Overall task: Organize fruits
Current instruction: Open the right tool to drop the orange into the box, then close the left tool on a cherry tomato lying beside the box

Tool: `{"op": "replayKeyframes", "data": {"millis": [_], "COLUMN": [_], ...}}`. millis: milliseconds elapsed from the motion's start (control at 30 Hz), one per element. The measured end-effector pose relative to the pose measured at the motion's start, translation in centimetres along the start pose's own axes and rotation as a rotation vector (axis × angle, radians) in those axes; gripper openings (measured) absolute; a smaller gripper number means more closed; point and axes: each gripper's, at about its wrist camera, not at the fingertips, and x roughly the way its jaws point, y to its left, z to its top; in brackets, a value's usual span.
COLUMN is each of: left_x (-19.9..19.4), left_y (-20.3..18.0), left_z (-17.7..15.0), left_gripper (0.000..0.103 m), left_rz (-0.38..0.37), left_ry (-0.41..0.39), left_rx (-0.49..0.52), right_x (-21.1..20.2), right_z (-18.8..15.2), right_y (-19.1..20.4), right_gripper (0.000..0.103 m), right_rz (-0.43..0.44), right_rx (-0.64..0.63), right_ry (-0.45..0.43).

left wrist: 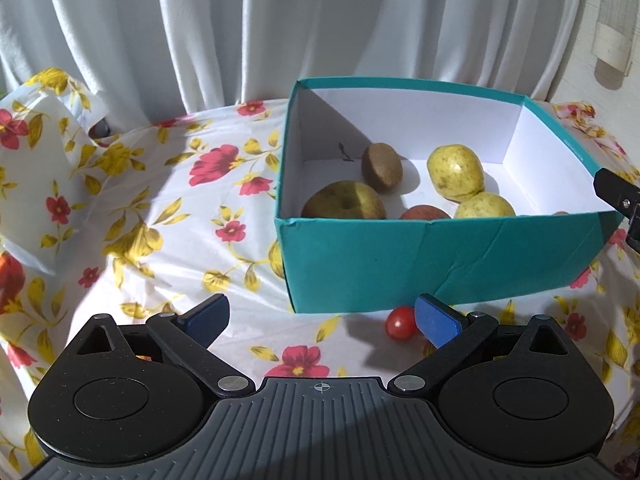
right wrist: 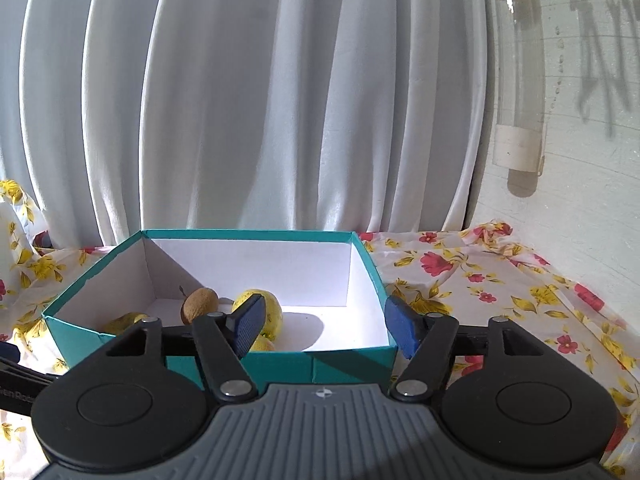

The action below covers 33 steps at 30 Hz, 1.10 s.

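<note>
A teal box [left wrist: 400, 264] with a white inside stands on the flowered cloth. In it lie a brown kiwi [left wrist: 382, 166], two yellow fruits [left wrist: 455, 172], a greenish apple [left wrist: 344, 200] and a red apple [left wrist: 424, 213]. My left gripper [left wrist: 324, 320] is open, low over the cloth in front of the box. A cherry tomato [left wrist: 400, 322] lies on the cloth just inside its right finger. My right gripper [right wrist: 326, 328] is open at the box's [right wrist: 320, 364] near wall with nothing between its pads. Behind its left finger sit the kiwi [right wrist: 199, 304] and a yellow fruit [right wrist: 272, 312].
White curtains [left wrist: 200, 40] hang close behind the table. The flowered tablecloth [left wrist: 180, 208] is bunched up high at the left, with something red [left wrist: 8, 276] at the left edge. A clear tube [right wrist: 520, 80] is fixed to the wall at the right.
</note>
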Motion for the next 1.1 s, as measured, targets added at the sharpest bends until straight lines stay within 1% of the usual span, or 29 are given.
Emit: {"op": "replayKeyframes", "data": {"millis": [100, 200, 300, 400, 467, 567, 633, 767, 900, 933, 1000, 1100], "left_x": [0.7, 1.5, 2.0, 2.2, 2.5, 3.1, 3.4, 3.5, 3.3, 3.3, 3.5, 3.8], "left_y": [-0.3, -0.6, -0.7, -0.8, -1.1, -1.8, -2.3, -3.2, -3.5, -3.5, -3.3, -3.1], "left_z": [-0.8, -1.4, -1.9, -2.3, -2.5, -2.7, -2.9, -3.1, -3.0, -3.0, -2.8, -2.7], "left_gripper": [0.101, 0.101, 0.099, 0.096, 0.091, 0.087, 0.085, 0.084, 0.083, 0.08, 0.079, 0.074], "left_rz": [-0.023, -0.033, -0.052, -0.067, -0.061, -0.049, -0.037, -0.02, -0.013, -0.014, -0.009, -0.007], "left_ry": [-0.02, -0.024, -0.017, -0.034, -0.039, -0.032, -0.032, -0.033, -0.033, -0.034, -0.027, -0.018], "left_rx": [0.011, 0.012, 0.004, -0.007, -0.01, -0.011, -0.004, 0.017, 0.012, 0.009, 0.001, -0.01], "right_x": [-1.3, -2.1, -2.8, -3.7, -4.1, -4.5, -4.3, -3.9, -3.3, -3.2, -2.9, -2.3], "right_z": [-0.8, -1.7, -2.2, -2.4, -2.7, -3.4, -4.0, -4.8, -4.6, -4.5, -4.3, -4.2], "right_y": [0.3, 0.8, 1.0, 0.8, 0.7, 0.1, -0.4, -1.4, -1.6, -1.6, -1.4, -1.2], "right_gripper": [0.07, 0.071, 0.071, 0.073, 0.074, 0.074, 0.074, 0.074, 0.074, 0.074, 0.074, 0.074], "right_rz": [0.003, 0.0, -0.013, -0.01, -0.008, 0.012, 0.018, 0.04, 0.065, 0.074, 0.087, 0.105], "right_rx": [0.001, -0.024, -0.04, -0.039, -0.045, -0.04, -0.033, -0.007, -0.014, -0.015, -0.021, -0.025], "right_ry": [0.008, 0.024, 0.035, 0.038, 0.038, 0.047, 0.065, 0.099, 0.095, 0.091, 0.084, 0.087]}}
